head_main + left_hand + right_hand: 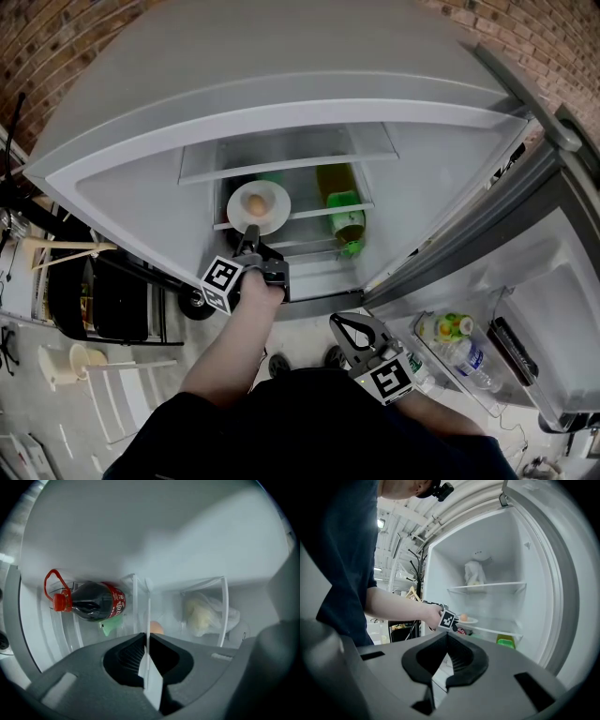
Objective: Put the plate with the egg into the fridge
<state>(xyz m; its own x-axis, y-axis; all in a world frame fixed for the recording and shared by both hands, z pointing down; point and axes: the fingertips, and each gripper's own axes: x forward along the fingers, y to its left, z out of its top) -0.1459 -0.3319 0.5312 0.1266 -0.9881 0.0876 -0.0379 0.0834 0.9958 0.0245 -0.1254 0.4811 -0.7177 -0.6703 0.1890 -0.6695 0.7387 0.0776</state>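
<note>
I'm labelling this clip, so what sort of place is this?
Probably a workshop or lab corner rather than a home kitchen: the open fridge stands against a bare brick wall, and the right gripper view shows a ceiling light among exposed beams.

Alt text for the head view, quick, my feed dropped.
The left gripper holds the white plate with the egg at a fridge shelf, beside a bottle. The right gripper hangs shut and empty near the open door.

Green-capped yellow bottle (347,223) blocks glass shelf (309,214) right of plate (275,202); gap between them free. Fridge door (553,272) bounds lower right.
</note>
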